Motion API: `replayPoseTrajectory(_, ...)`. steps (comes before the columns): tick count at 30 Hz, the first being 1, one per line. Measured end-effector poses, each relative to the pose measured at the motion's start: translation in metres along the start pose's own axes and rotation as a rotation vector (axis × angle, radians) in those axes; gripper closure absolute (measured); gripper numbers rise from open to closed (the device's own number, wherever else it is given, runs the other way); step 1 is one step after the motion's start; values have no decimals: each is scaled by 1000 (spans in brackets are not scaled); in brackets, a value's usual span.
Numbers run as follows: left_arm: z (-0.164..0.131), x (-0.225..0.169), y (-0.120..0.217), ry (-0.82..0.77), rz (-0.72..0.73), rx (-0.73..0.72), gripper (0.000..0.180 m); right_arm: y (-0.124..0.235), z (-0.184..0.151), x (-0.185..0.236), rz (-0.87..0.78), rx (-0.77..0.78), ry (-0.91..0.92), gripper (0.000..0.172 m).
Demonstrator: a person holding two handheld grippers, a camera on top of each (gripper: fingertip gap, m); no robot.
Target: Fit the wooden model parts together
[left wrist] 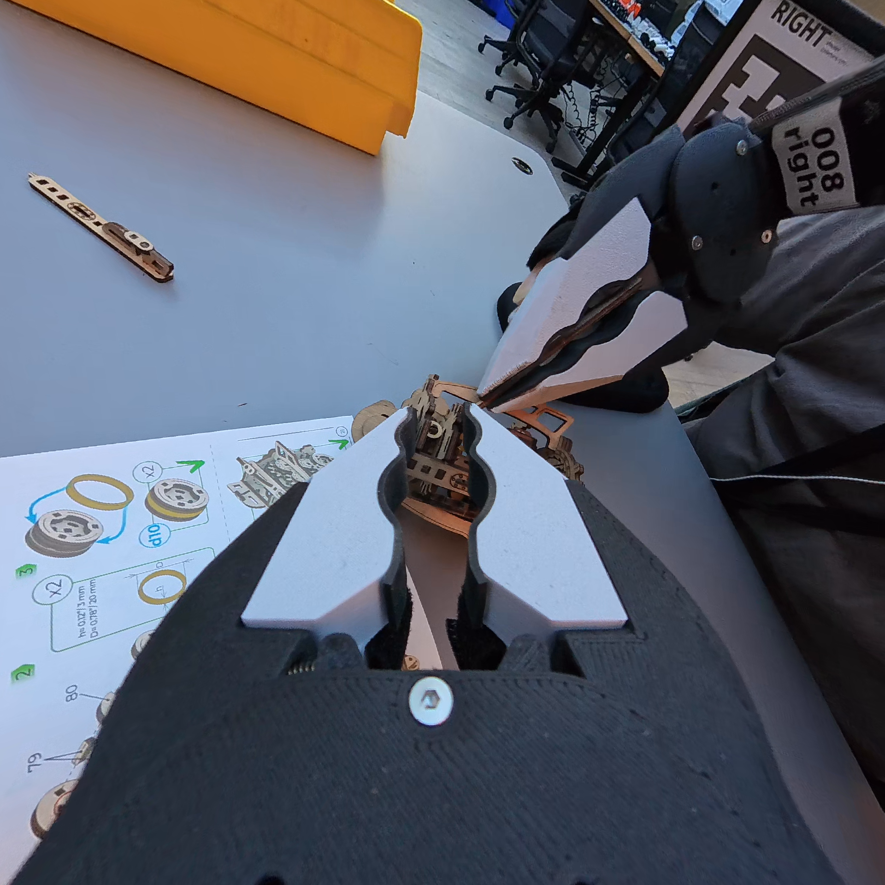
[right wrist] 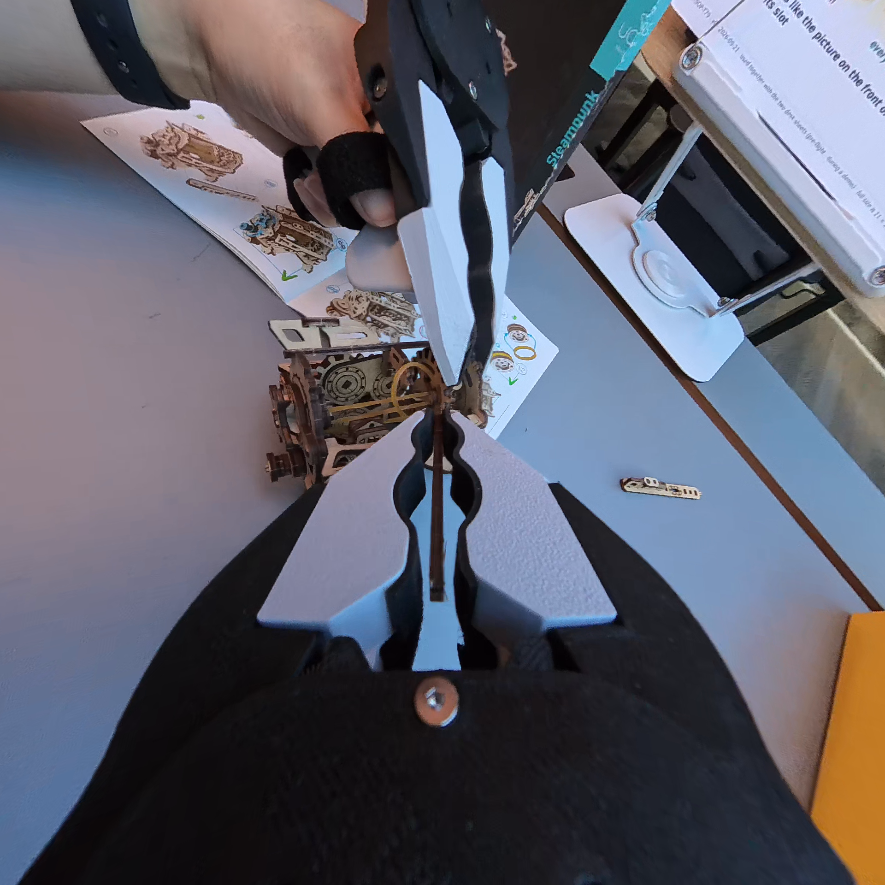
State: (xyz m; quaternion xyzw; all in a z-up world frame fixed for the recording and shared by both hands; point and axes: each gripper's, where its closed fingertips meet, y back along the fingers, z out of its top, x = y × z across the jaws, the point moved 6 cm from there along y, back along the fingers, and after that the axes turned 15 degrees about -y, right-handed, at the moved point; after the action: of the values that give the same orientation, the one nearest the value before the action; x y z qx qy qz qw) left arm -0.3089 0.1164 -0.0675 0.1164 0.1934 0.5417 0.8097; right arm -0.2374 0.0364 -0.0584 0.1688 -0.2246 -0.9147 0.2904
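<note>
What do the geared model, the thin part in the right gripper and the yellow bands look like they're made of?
Geared model: thin laser-cut plywood, unfinished, judging by its pale faces and dark burnt edges. Thin part clamped in the right gripper: the same sheet wood seen edge-on, dark brown. Yellow bands: probably rubber, stretched taut between wheels, matte.

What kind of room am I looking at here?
Probably an office or lab workspace: a grey table, black wheeled office chairs at further desks behind, and a half-built wooden gear model beside a printed instruction sheet.
</note>
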Motion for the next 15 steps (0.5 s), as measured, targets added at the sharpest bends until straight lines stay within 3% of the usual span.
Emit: replayPoseTrajectory(15, 0, 0, 0, 5, 2, -3, 164, -1, -3, -10, 120, 35, -167, 172)
